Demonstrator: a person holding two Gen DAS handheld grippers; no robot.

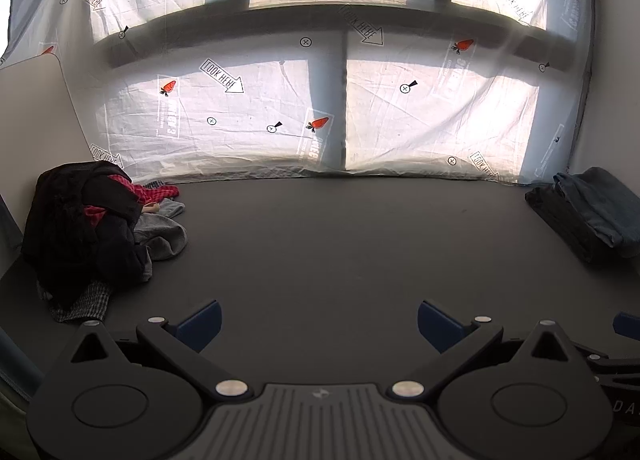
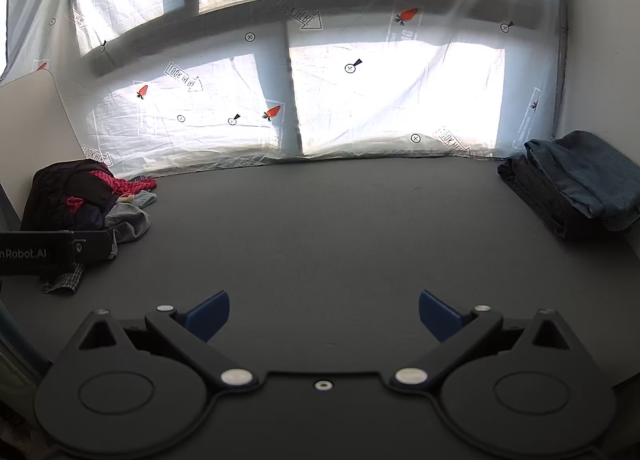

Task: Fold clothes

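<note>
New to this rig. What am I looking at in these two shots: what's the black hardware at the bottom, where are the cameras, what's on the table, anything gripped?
No robot here: a person holds a two-finger gripper in each hand, with a fisheye camera on each looking forward along its fingers. The black hardware with blue pads is the gripper itself. One picture is from the left gripper, the other from the right gripper. Both are open and hold nothing. They sit over a dark table. At its left lies an unfolded pile of clothes, dark, red and grey; at its right, a folded stack with blue denim on top. Behind hangs a printed white sheet over a window.
</note>
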